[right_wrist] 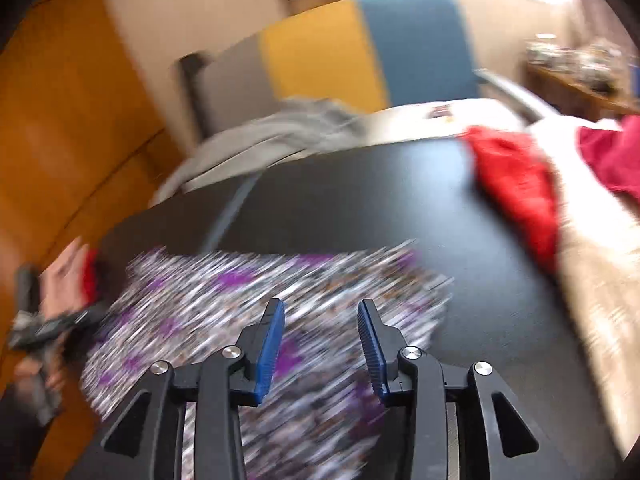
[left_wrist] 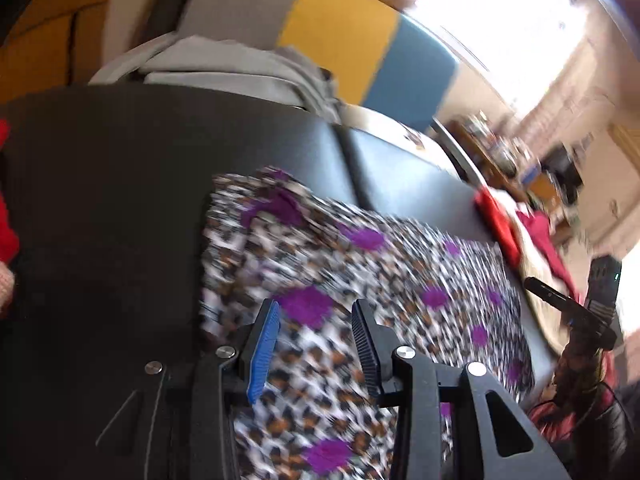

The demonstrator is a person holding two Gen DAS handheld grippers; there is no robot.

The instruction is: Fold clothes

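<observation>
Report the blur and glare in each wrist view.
Left wrist view: window blown out to white, patterned garment moderately smeared. Right wrist view: heavier motion streaking across the garment and red cloth; window glare at top right.

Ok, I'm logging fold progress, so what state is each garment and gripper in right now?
Leopard-print garment: lying on the black table, folded over, not gripped.
Left gripper: open, above the print, holding nothing.
Right gripper: open, holding nothing.
Red garment: crumpled at the table's edge.
Grey clothes: stacked, seemingly folded, beyond the table.
</observation>
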